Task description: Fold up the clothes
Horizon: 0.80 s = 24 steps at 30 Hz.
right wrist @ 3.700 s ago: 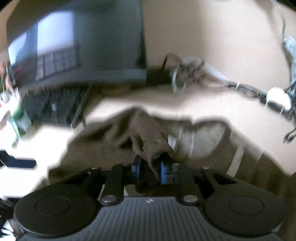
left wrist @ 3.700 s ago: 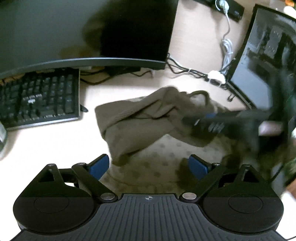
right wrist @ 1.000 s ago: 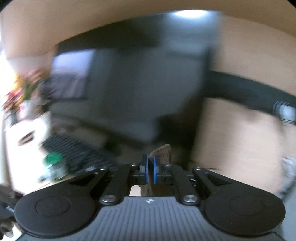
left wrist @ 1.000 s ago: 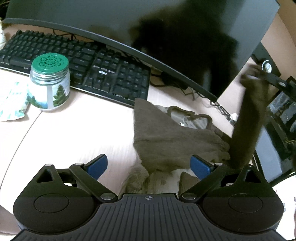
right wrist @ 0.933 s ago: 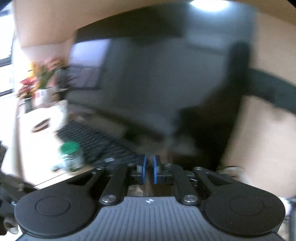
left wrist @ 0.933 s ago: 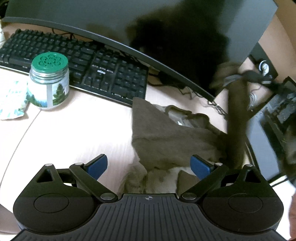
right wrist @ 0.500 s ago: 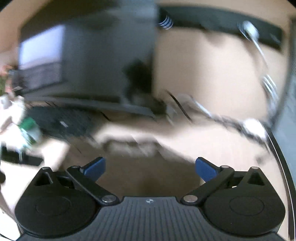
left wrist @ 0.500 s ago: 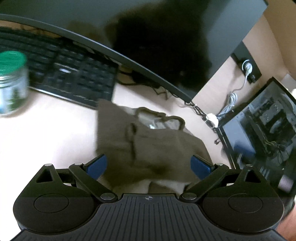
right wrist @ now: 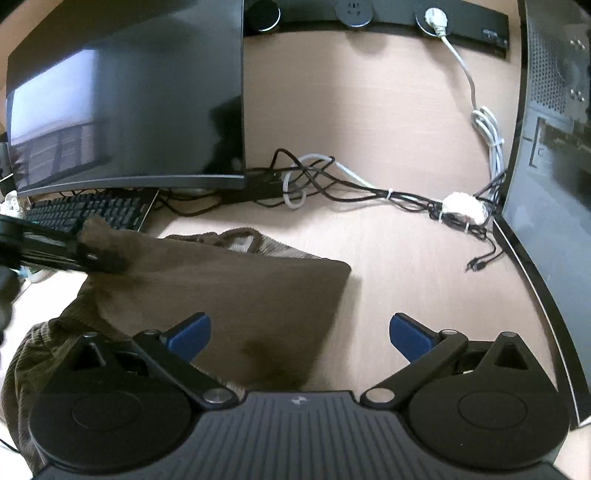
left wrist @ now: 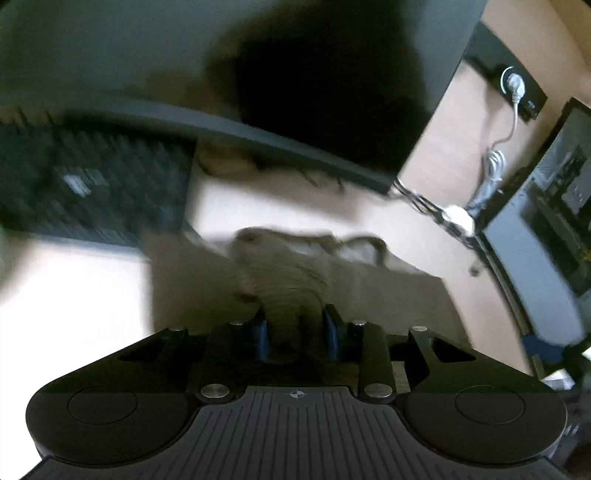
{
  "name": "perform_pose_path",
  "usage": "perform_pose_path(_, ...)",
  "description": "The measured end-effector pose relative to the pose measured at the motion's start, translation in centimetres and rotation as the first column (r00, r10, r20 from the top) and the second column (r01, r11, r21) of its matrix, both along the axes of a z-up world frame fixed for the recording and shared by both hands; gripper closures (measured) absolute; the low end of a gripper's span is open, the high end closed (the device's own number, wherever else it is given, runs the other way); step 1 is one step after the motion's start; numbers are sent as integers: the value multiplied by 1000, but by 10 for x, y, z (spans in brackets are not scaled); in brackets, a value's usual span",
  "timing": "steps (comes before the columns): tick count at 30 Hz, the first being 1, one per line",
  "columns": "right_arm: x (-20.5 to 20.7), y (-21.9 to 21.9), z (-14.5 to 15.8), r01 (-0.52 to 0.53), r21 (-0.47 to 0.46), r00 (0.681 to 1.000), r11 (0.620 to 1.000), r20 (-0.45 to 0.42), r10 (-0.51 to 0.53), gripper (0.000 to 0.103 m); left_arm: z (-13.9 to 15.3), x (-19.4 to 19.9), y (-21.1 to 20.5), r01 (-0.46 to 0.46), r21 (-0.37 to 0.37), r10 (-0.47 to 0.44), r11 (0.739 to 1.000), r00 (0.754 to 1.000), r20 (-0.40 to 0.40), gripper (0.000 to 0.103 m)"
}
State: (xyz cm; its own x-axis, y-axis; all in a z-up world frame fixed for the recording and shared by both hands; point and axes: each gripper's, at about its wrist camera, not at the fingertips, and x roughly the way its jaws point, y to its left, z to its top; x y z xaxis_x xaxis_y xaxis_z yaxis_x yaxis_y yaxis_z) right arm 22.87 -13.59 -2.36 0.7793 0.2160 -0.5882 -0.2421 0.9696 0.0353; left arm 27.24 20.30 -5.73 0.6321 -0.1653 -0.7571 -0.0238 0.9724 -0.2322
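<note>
A brown knit garment (right wrist: 236,291) lies on the light desk in front of the monitor, folded into a flat slab with a ribbed part at its left. In the left wrist view my left gripper (left wrist: 295,338) is shut on a bunched fold of the garment (left wrist: 284,280), held a little above the rest. From the right wrist view the left gripper (right wrist: 99,258) shows as a dark bar pinching the garment's far left corner. My right gripper (right wrist: 299,332) is open and empty, over the garment's right edge.
A curved monitor (right wrist: 125,99) and a black keyboard (right wrist: 85,214) stand behind the garment. A tangle of cables (right wrist: 369,188) runs along the desk to a dark computer case (right wrist: 550,184) at the right. A power strip (right wrist: 388,16) sits on the back wall.
My right gripper let go of the garment and opened, dropping low over its right edge. My left gripper closed on a fold of the garment and lifted it.
</note>
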Motion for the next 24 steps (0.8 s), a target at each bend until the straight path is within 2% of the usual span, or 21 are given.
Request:
perform_pose_path(6, 22, 15, -4, -30, -65, 1000, 997, 2, 30, 0, 4, -9, 6, -41, 185, 39, 982, 999, 12, 68)
perform_pose_path(7, 27, 18, -4, -48, -61, 999, 997, 3, 48, 1, 6, -12, 17, -66, 161, 65, 985, 998, 10, 64)
perform_pose_path(8, 31, 21, -3, -66, -56, 998, 996, 3, 66, 7, 8, -15, 27, -89, 132, 88, 987, 996, 9, 53)
perform_pose_path(9, 36, 23, -3, -86, -43, 996, 995, -10, 85, 15, 11, -16, 35, -82, 58, 81, 995, 997, 11, 45)
perform_pose_path(10, 42, 25, -4, -107, -25, 994, 994, -33, 107, 19, 13, -16, 42, -74, -14, 74, 997, 997, 14, 32)
perform_pose_path(12, 52, 34, -15, -143, -25, 987, 989, -84, 141, 39, 13, -9, 44, -58, -109, 59, 992, 998, 15, 30)
perform_pose_path(15, 62, 49, -34, -181, -58, 974, 982, -150, 171, 40, 12, 5, 34, -6, -222, 10, 975, 1000, 16, 28)
perform_pose_path(16, 63, 53, -40, -185, -73, 972, 980, -160, 172, 39, 10, 9, 27, 24, -235, -20, 972, 1000, 18, 25)
perform_pose_path(18, 61, 55, -40, -185, -69, 973, 980, -155, 173, 38, 3, 18, 13, 49, -198, -48, 979, 999, 9, 23)
perform_pose_path(19, 61, 54, -39, -183, -60, 973, 981, -154, 172, 38, -1, 23, 6, 61, -180, -61, 982, 998, 4, 26)
perform_pose_path(21, 59, 52, -34, -173, -43, 975, 984, -149, 165, 35, -8, 32, -8, 85, -144, -86, 986, 996, -6, 46)
perform_pose_path(22, 57, 50, -31, -165, -42, 978, 985, -139, 158, 34, -9, 33, -13, 81, -128, -82, 988, 997, -10, 64)
perform_pose_path(23, 56, 48, -27, -157, -41, 980, 987, -128, 151, 32, -7, 33, -17, 77, -101, -77, 992, 997, 1, 78)
perform_pose_path(24, 55, 47, -22, -150, -43, 983, 988, -111, 144, 31, -2, 30, -18, 70, -76, -68, 995, 997, 27, 82)
